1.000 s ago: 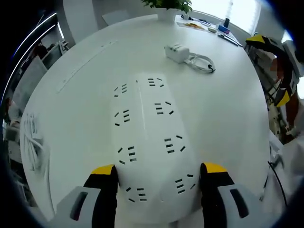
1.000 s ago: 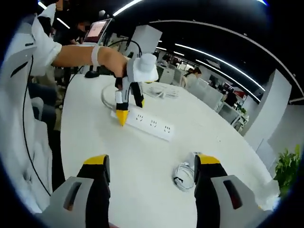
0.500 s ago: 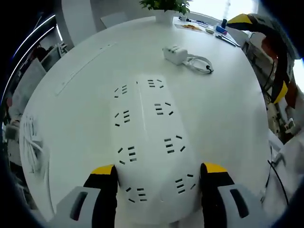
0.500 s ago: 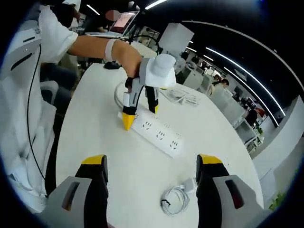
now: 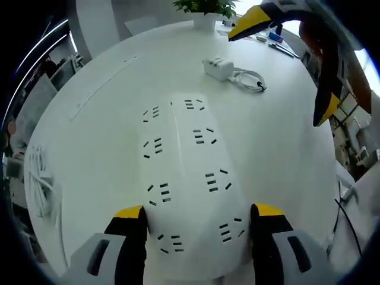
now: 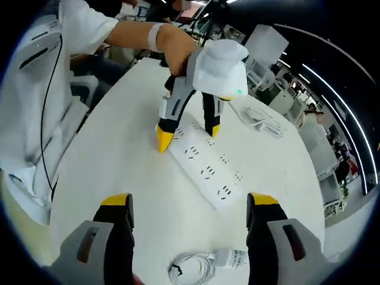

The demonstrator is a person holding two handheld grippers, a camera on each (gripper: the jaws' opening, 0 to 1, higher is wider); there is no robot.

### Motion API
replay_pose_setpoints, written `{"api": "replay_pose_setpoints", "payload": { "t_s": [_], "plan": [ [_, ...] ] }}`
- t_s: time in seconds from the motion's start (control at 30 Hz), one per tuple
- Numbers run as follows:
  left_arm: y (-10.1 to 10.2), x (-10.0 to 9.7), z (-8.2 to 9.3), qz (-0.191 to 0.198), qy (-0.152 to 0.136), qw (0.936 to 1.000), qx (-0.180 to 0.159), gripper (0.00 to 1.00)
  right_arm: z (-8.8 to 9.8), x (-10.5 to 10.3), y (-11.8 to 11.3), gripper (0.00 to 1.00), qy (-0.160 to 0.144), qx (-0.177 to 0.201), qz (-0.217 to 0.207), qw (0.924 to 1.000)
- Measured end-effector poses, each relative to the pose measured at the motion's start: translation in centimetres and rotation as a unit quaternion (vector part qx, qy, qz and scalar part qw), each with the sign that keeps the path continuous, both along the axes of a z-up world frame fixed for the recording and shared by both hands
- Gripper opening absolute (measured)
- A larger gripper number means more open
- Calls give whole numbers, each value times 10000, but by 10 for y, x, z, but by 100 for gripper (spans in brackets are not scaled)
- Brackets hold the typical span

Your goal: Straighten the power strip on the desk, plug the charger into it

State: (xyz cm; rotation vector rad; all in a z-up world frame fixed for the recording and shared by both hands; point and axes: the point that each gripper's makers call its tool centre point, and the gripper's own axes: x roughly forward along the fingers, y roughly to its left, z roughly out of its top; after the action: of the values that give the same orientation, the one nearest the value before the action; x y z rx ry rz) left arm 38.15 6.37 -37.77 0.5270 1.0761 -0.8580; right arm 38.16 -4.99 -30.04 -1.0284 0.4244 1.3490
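Right gripper view: left hand-held gripper (image 6: 185,132) astride power strip (image 6: 205,170), jaws apart; charger (image 6: 228,258) below.

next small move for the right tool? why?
Probably lower the right tool toward the charger and close on it. The left tool already straddles the end of the power strip, jaws open on either side, pinning it on the desk. The charger lies unplugged beside its coiled cable, between the right tool's open jaws, apart from the strip.
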Motion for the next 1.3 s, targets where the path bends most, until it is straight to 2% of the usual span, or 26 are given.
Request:
{"api": "replay_pose_setpoints", "payload": {
  "t_s": [0.2, 0.37, 0.43, 0.53, 0.63, 0.7, 0.77, 0.83, 0.9, 1.0, 1.13, 1.3],
  "plan": [
    [-1, -1, 0, -1, -9, 10000, -10, 72, -5, 20, 10, 73, 185, -217, -5, 9996],
    [-1, -1, 1, 14, -24, 10000, -33, 72, -9, 30, 16, 71, 204, -410, -55, 9989],
    [-2, -1, 1, 11, -25, 10000, -32, 72, -12, 31, 20, 72, 164, -480, 74, 9987],
    [-2, -1, 1, 11, -26, 10000, -33, 72, -16, 37, 23, 72, 128, -720, 175, 9972],
    [-2, -2, 0, 11, -28, 10000, -37, 72, -28, 47, 19, 73, 113, -1213, 276, 9922],
    [-2, -1, 0, 13, -40, 10000, -56, 72, -31, 50, 24, 73, 137, -1220, 331, 9919],
    [-2, -1, 0, 13, -53, 10000, -76, 72, -34, 52, 32, 74, 366, -1097, 354, 9927],
    [-2, -1, 0, 12, -58, 9999, -85, 72, -37, 61, 36, 74, 387, -1106, 355, 9925],
    [-2, -1, 0, 6, -59, 9999, -87, 72, -43, 68, 35, 74, 334, -1348, 461, 9892],
    [-2, -1, 0, 1, -58, 9999, -86, 72, -47, 72, 47, 74, 273, -1524, 733, 9852],
    [-2, -1, 1, 0, -61, 9999, -92, 72, -50, 74, 62, 74, 349, -1610, 1044, 9808],
    [-2, 0, 1, 3, -76, 9999, -120, 72, -58, 74, 67, 74, 391, -1860, 1254, 9737]
  ]
}}
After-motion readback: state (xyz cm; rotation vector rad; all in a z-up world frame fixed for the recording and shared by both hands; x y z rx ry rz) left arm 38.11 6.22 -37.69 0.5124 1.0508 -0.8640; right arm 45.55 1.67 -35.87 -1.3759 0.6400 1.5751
